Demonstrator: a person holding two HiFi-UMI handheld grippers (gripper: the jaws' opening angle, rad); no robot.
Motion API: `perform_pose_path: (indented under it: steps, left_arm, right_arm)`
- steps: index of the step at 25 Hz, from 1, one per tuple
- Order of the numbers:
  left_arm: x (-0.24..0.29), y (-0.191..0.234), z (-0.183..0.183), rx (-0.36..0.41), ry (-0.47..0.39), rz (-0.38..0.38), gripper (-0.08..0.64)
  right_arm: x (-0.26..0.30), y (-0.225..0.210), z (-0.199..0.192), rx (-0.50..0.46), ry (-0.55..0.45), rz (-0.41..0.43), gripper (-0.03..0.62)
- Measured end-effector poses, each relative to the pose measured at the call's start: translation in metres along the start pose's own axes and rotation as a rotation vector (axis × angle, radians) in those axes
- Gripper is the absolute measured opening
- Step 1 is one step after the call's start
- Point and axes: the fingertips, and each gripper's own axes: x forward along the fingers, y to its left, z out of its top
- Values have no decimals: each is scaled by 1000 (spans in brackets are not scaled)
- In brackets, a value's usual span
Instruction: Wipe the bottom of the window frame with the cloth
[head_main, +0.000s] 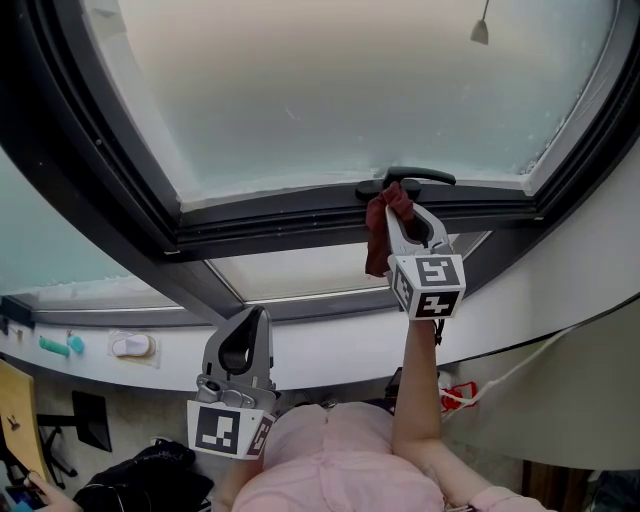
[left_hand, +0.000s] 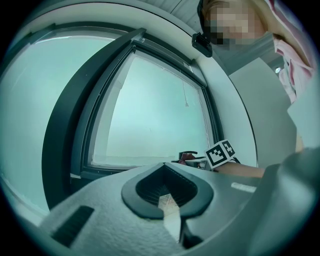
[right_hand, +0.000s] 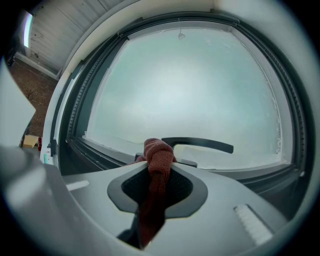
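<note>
Left gripper (head_main: 250, 330) held low and close to the person's body, well short of the window, apparently idle because one tool suffices for wiping; its jaws are together with nothing between them, as the left gripper view confirms. Right gripper (head_main: 405, 215), on an outstretched arm, reaches up to the bottom of the window frame (head_main: 290, 215), its jaws clamped on a dark red cloth (head_main: 378, 235). A bunched end of the cloth protrudes past the jaw tips, presumably so that fabric rather than plastic meets the frame, while the loose remainder hangs down beside the gripper. The bunch lies at or just against the frame's bottom rail, directly in front of the black window handle (head_main: 412, 180); actual contact cannot be confirmed. Beyond the handle, the frosted pane (head_main: 350, 80) fills the far field.
</note>
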Motion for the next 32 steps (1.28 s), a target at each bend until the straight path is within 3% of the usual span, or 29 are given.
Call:
perform_pose_path:
  steps: [18,29,32]
  left_arm:
    - [-5,9,0,-1,-2,23,-2]
    - [-26,30,4,-8,-22,54,-2]
    - [-33,37,5,-9,-23,60,-2]
  right_arm:
    - [-4,-20,-3,26,-7,-52,74]
    - [-6,-18,-1,-64,35,-136,72]
    - [-15,-7,11,-40,-4,-131,71]
